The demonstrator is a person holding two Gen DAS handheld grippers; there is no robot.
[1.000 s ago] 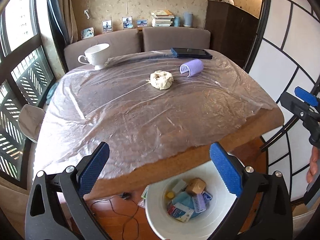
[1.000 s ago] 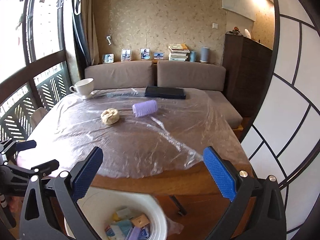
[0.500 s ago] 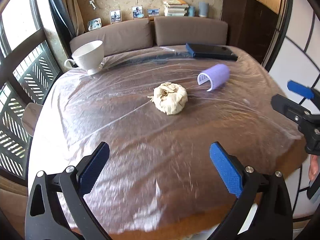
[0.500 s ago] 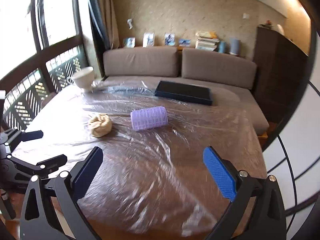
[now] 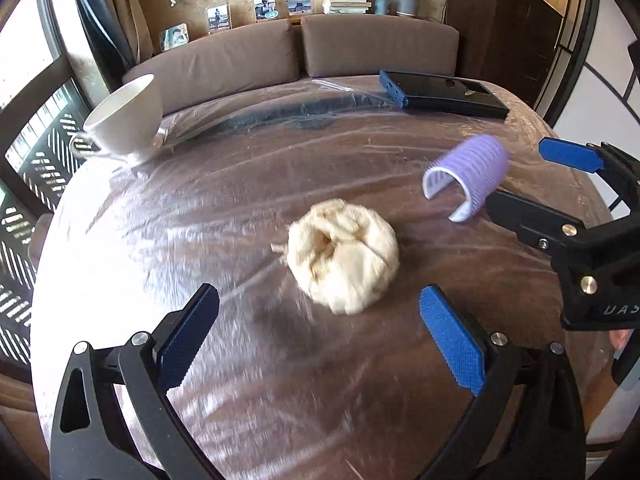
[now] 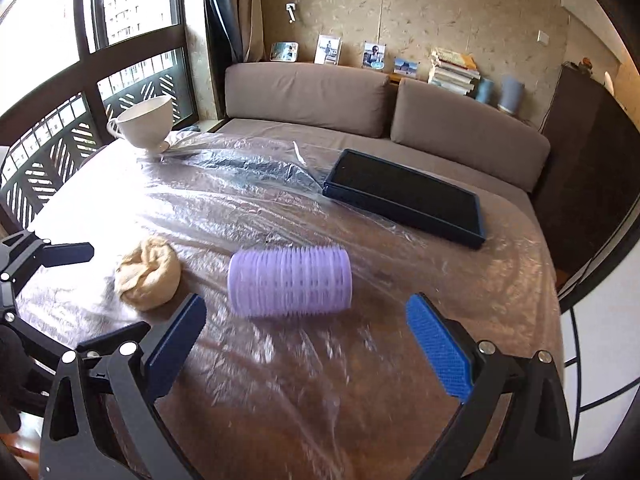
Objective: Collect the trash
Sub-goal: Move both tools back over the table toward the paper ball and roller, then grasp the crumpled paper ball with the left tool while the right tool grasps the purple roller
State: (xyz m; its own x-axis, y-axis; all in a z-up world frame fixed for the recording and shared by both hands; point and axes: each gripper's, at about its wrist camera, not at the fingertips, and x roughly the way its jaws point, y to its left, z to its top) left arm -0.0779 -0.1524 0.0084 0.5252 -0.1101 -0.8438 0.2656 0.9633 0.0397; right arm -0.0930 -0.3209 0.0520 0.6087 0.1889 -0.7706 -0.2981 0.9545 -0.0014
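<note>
If either wide-open gripper, left gripper point(image 5: 320, 340) or right gripper point(image 6: 306, 344), is closed low, plastic sheet point(image 6: 260, 200) (loose, wrinkled) could be snagged alongside dough-like wad point(image 5: 344, 254) or purple roller point(image 6: 290, 282) mid-table.

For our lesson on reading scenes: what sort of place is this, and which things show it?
Probably a home living room: a sofa behind the table, framed photos and stacked books on the ledge.

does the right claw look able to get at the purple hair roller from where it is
Probably yes. The right claw is open and faces the purple hair roller, with only bare plastic sheet between them; the crumpled paper ball sits off to the side.
</note>
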